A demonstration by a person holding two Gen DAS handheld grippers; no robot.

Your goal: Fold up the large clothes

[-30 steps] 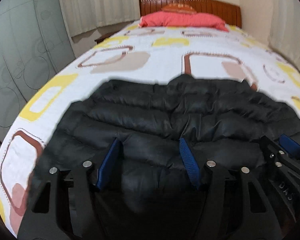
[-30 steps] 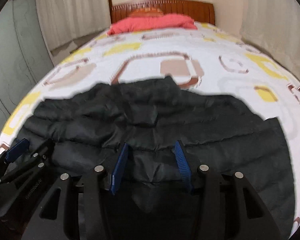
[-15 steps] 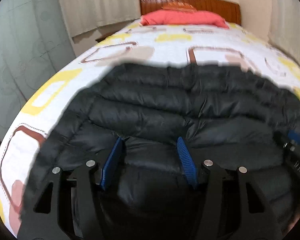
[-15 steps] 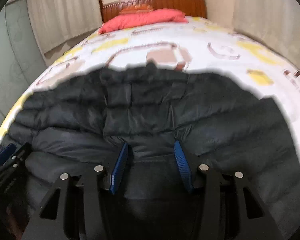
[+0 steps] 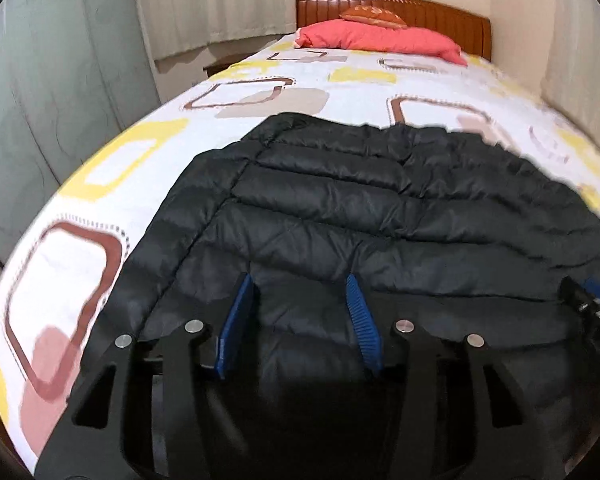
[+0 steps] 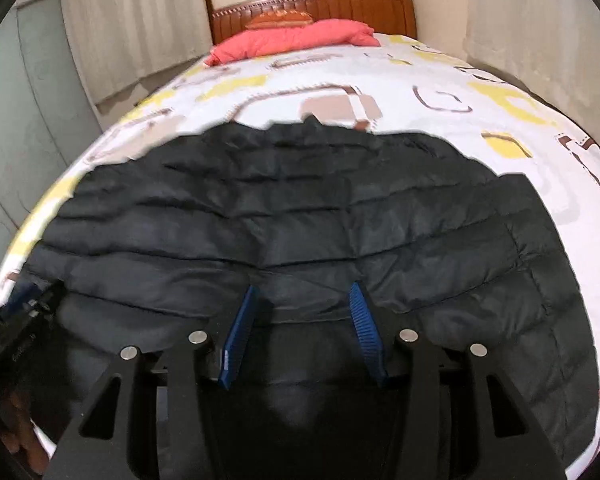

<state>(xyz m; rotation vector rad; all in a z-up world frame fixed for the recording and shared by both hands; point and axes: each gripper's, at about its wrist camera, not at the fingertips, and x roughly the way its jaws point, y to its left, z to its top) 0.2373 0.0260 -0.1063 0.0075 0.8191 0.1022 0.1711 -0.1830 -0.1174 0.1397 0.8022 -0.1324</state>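
Note:
A large black quilted puffer jacket (image 5: 380, 208) lies spread across the near end of the bed; it also shows in the right wrist view (image 6: 300, 216). My left gripper (image 5: 298, 292) is shut on a thick bunch of the jacket's near edge, which fills the gap between its blue pads. My right gripper (image 6: 302, 300) grips the same edge further right in the same way. The right gripper shows at the right edge of the left wrist view (image 5: 596, 308). The left gripper shows at the left edge of the right wrist view (image 6: 24, 316).
The bed (image 5: 340, 92) has a white sheet with yellow and brown squares. A red pillow (image 5: 380, 40) and a wooden headboard (image 5: 432, 12) are at the far end. Curtains (image 5: 208, 4) and a grey wardrobe (image 5: 40, 80) stand left; a wall is on the right.
Both grippers lifted the jacket's near edge and carried it toward the headboard, then lowered it. The jacket now lies further up the bed and flatter.

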